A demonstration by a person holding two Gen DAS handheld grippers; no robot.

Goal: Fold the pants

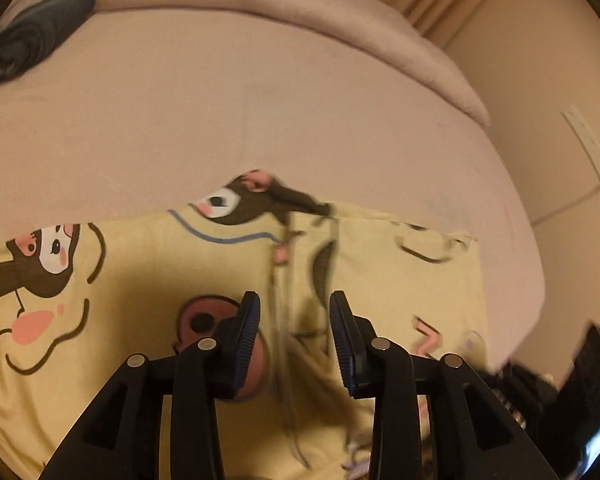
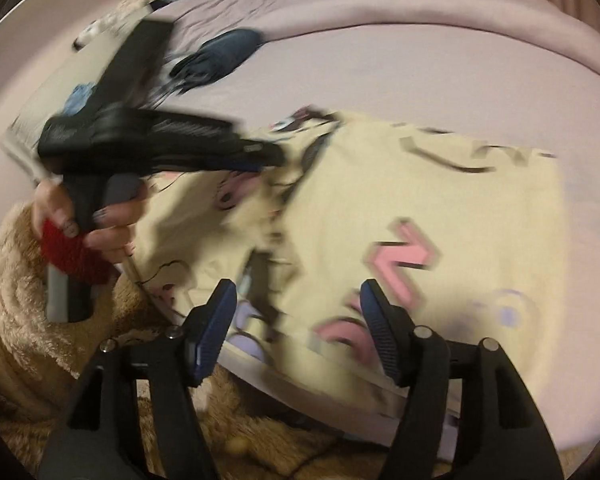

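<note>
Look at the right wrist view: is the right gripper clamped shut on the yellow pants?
No. The right gripper has its jaws spread wide apart, with the yellow pants lying on the bed visible between them.

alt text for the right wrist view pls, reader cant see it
Yellow cartoon-print pants lie on a pink bed sheet, blurred by motion. The right gripper hangs open over their near edge, while the left gripper, held in a hand, reaches in from the left over the pants.
</note>
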